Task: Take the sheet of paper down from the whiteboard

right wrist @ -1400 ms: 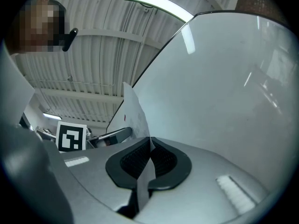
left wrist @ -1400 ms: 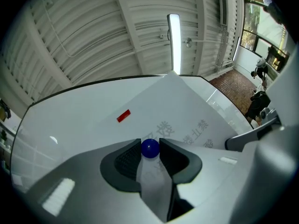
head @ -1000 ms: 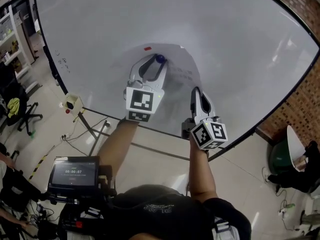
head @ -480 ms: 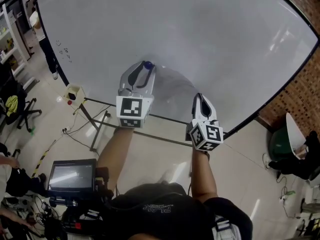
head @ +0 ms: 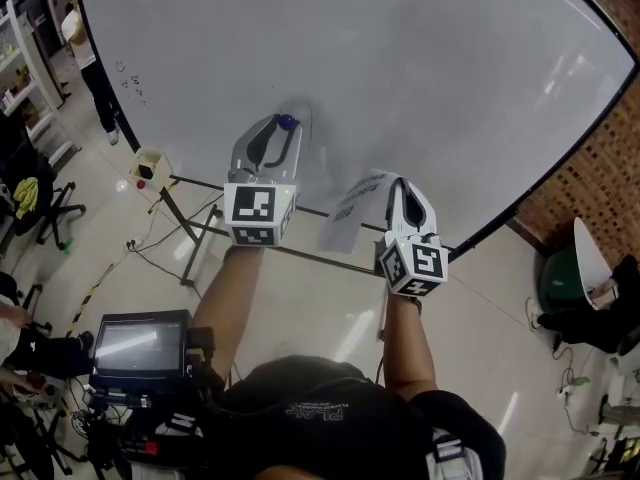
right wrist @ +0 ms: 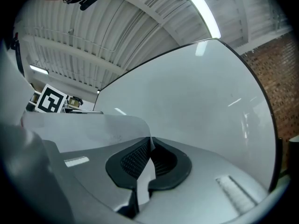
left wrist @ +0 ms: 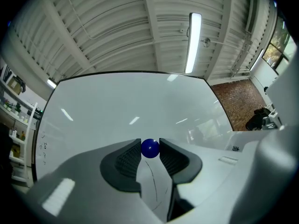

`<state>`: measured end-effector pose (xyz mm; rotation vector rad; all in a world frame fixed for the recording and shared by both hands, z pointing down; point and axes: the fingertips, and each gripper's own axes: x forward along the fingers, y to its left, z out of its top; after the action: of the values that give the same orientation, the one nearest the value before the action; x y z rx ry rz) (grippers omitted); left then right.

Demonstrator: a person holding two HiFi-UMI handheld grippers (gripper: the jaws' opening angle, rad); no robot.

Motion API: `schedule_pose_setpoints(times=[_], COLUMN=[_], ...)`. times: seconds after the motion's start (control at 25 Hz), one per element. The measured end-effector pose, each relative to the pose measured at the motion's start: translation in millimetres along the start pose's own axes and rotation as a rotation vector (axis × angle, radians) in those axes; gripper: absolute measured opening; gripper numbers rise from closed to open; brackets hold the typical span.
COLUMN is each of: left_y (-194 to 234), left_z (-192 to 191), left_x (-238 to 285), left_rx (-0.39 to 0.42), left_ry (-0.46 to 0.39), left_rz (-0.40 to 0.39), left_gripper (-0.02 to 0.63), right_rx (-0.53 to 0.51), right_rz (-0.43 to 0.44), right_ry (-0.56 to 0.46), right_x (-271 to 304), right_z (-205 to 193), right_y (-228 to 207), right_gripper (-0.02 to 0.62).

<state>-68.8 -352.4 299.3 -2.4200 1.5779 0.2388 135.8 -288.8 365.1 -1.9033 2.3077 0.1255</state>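
The white sheet of paper (head: 352, 211) hangs off the whiteboard (head: 400, 68), curling down to the left of my right gripper (head: 398, 183). That gripper is shut on the sheet's edge; in the right gripper view the paper (right wrist: 88, 129) runs left from the closed jaws of the right gripper (right wrist: 151, 146). My left gripper (head: 285, 126) is shut on a small blue round magnet (head: 287, 122), held a little off the board. In the left gripper view the magnet (left wrist: 150, 148) sits pinched at the tips of the left gripper (left wrist: 150, 146), and the sheet (left wrist: 243, 148) shows at the right.
The whiteboard's metal stand (head: 190, 238) is below my hands, with a small box (head: 150, 168) on its left end. A monitor (head: 140, 343) is near my left hip. A brick wall (head: 590, 178) is on the right. A person (head: 85, 48) stands at the far left.
Both hands have come down and back from the board. The sheet, flat on the board before, now hangs free from the right gripper. The left gripper still holds the blue magnet.
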Motion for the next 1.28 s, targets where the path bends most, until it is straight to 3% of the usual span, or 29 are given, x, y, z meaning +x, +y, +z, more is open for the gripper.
schedule_pose_setpoints(times=[0.36,0.6,1.28], left_y=[-52,-60,-52], left_z=[-22,-38,-35], left_x=[-12,-21,-34], left_rx=[0.001,0.003,0.005], left_ry=[0.086,0.112,0.132], left_rz=[0.01,0.021,0.073], left_gripper=[0.123,0.124,0.124], right_rx=[-0.056,-0.077,-0.057], right_rz=[0.086,0.103,0.114], right_ry=[0.04,0.053,0.053], right_x=[-11,-10,-12], right_z=[12,11,13], right_y=[0,8,21], right_gripper=[0.014,0.014,0.012])
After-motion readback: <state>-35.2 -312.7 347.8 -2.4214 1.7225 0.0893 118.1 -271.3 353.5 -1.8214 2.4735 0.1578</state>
